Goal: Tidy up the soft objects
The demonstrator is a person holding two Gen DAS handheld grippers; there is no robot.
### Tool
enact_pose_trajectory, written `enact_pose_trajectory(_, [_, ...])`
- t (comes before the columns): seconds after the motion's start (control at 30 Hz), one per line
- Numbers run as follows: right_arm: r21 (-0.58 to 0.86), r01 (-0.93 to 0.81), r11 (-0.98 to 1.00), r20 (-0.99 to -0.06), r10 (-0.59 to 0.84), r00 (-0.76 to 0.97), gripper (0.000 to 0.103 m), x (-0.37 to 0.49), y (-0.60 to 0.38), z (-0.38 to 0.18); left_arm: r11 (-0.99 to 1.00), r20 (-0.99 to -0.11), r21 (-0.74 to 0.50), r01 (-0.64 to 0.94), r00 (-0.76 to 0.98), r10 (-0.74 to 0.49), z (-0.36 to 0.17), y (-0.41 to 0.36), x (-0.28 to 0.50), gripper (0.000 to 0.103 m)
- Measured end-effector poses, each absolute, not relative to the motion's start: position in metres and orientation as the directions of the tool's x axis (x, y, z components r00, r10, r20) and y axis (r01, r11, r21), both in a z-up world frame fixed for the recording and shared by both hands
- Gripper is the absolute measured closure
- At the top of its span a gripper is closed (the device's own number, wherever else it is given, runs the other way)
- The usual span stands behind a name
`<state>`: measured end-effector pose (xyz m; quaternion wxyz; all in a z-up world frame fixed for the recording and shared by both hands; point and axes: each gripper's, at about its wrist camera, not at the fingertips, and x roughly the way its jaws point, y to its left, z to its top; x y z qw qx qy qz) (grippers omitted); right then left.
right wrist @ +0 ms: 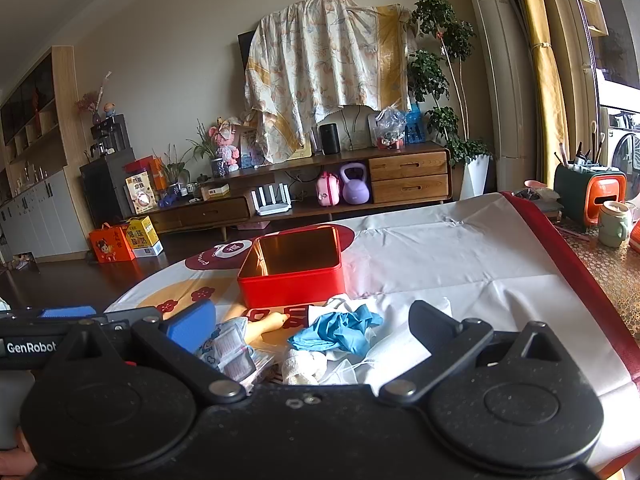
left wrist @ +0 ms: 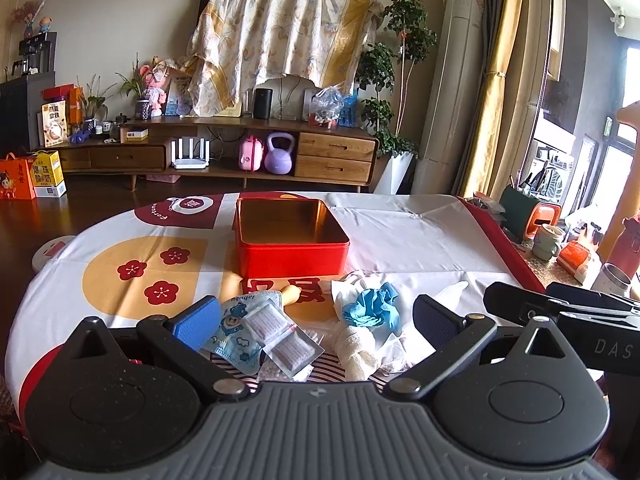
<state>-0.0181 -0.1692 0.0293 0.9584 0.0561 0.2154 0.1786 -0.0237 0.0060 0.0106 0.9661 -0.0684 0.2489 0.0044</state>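
Both grippers spread wide above a heap of soft items, holding nothing.

The left gripper (left wrist: 316,320) and the right gripper (right wrist: 312,328) each have their jaws far apart, empty, over the near edge of the table (left wrist: 420,240). Between the fingers lie a cartoon face mask (left wrist: 236,336), sachets (left wrist: 280,336), a crumpled blue glove (left wrist: 374,306) and a white gauze roll (left wrist: 358,350). Just beyond stands an open red tin (left wrist: 292,240), its interior bare.

Striped item (left wrist: 332,368) — mostly hidden under the sachets (left wrist: 280,334) and gauze (left wrist: 356,350).
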Motion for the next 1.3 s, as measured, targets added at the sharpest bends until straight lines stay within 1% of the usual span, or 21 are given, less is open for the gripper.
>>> enact_pose_trajectory(0.93, [0.189, -0.323, 0.927, -0.400, 0.373, 0.837, 0.000, -0.022, -0.171, 0.037, 0.987, -0.493, -0.154, -0.047, 0.870, -0.035, 0.006, 0.013, -0.020, 0.000])
enact_pose_trajectory(1.3, [0.184, -0.335, 0.924, -0.441, 0.382, 0.812, 0.000, 0.004, -0.162, 0.017, 0.985, -0.527, -0.162, -0.056, 0.849, -0.039, -0.008, 0.016, 0.000, 0.000])
